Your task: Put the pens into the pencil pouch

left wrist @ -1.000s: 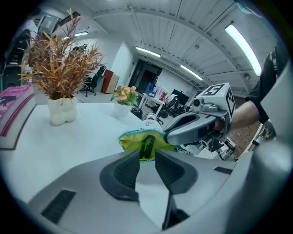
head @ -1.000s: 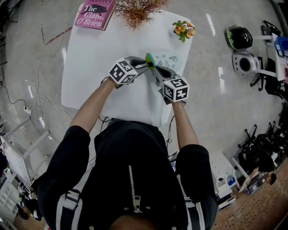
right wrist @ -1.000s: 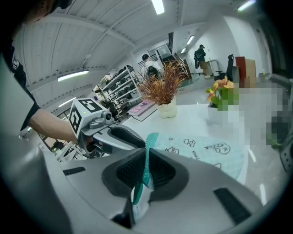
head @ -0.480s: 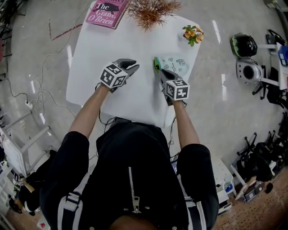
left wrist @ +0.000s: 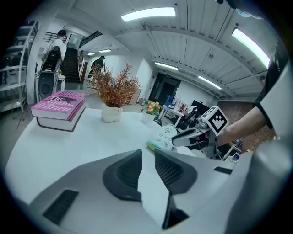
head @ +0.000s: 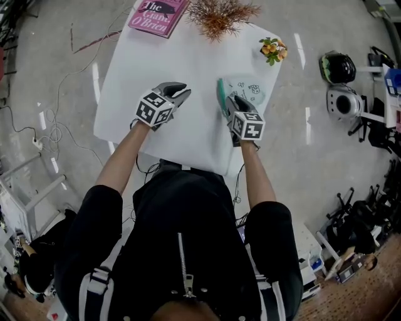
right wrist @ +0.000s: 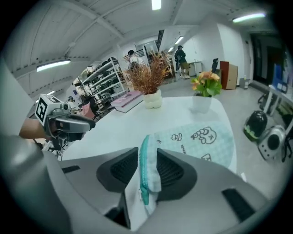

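A mint-green pencil pouch (head: 249, 89) with doodle prints lies on the white table (head: 169, 69), right of centre. Its teal zipper edge stands up between the jaws of my right gripper (head: 229, 104). Those jaws are opening, and in the right gripper view (right wrist: 147, 167) a gap shows beside the pouch (right wrist: 201, 137). My left gripper (head: 179, 91) hovers apart to the left, open with only table visible between its pads (left wrist: 147, 167). In the left gripper view a green-yellow tip (left wrist: 153, 146) shows at the pouch's near end; whether it is a pen I cannot tell.
A pink book (head: 156, 12) lies at the far left corner, a dried plant in a white pot (head: 219, 12) beside it, and a small flower pot (head: 272, 49) at the far right. Two helmets (head: 335, 66) sit on the floor to the right.
My left gripper has drawn away to the left from the pouch. The right gripper has sunk a little with the pouch's edge and its jaws have spread. The colourful pen between the grippers is gone from sight.
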Demonstrator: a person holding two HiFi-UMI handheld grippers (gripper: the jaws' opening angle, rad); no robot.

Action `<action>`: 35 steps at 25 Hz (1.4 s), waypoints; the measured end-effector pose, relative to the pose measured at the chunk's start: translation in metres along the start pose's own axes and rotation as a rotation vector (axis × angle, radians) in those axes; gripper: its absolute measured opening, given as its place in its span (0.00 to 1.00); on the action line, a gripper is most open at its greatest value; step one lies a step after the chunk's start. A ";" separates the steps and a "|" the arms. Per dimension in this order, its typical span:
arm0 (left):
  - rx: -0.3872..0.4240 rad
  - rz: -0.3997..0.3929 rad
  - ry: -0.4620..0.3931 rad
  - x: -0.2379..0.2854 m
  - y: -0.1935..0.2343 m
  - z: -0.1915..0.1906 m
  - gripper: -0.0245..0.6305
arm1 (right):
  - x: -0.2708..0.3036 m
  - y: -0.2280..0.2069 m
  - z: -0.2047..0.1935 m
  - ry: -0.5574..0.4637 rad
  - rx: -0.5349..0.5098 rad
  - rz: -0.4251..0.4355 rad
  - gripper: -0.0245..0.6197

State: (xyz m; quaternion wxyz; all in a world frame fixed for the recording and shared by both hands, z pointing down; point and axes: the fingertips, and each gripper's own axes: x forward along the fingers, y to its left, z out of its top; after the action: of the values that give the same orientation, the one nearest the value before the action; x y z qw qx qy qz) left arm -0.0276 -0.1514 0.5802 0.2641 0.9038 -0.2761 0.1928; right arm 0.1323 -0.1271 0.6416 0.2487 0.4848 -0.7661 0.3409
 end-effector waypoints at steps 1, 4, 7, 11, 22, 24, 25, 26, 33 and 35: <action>0.008 0.001 -0.008 -0.003 -0.001 0.002 0.20 | -0.004 0.001 0.004 -0.026 0.007 -0.011 0.25; 0.035 -0.006 -0.031 -0.013 -0.005 0.011 0.18 | -0.019 0.006 0.019 -0.105 0.031 -0.033 0.25; 0.059 0.003 -0.050 -0.023 -0.008 0.022 0.15 | -0.035 0.015 0.032 -0.156 0.035 -0.044 0.17; 0.092 0.033 -0.063 -0.029 -0.015 0.029 0.11 | -0.056 0.026 0.046 -0.228 0.034 -0.051 0.05; 0.136 0.144 -0.161 -0.073 -0.004 0.056 0.09 | -0.097 0.045 0.071 -0.347 -0.040 -0.105 0.05; 0.157 0.162 -0.179 -0.085 -0.004 0.063 0.08 | -0.106 0.048 0.076 -0.373 -0.048 -0.113 0.05; 0.174 0.167 -0.187 -0.090 -0.004 0.067 0.08 | -0.111 0.049 0.079 -0.389 -0.052 -0.118 0.05; 0.192 0.171 -0.198 -0.095 -0.006 0.073 0.08 | -0.115 0.050 0.082 -0.404 -0.058 -0.122 0.05; 0.232 0.199 -0.300 -0.131 -0.008 0.112 0.08 | -0.140 0.075 0.110 -0.497 -0.106 -0.129 0.05; 0.245 0.211 -0.321 -0.138 -0.008 0.119 0.08 | -0.146 0.084 0.119 -0.516 -0.137 -0.131 0.05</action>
State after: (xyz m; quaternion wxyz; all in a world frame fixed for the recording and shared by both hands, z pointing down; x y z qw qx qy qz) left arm -0.1051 -0.1605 0.4157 0.0835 0.9144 -0.3819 0.1051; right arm 0.1088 -0.1088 0.4376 0.0988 0.5863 -0.7924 0.1366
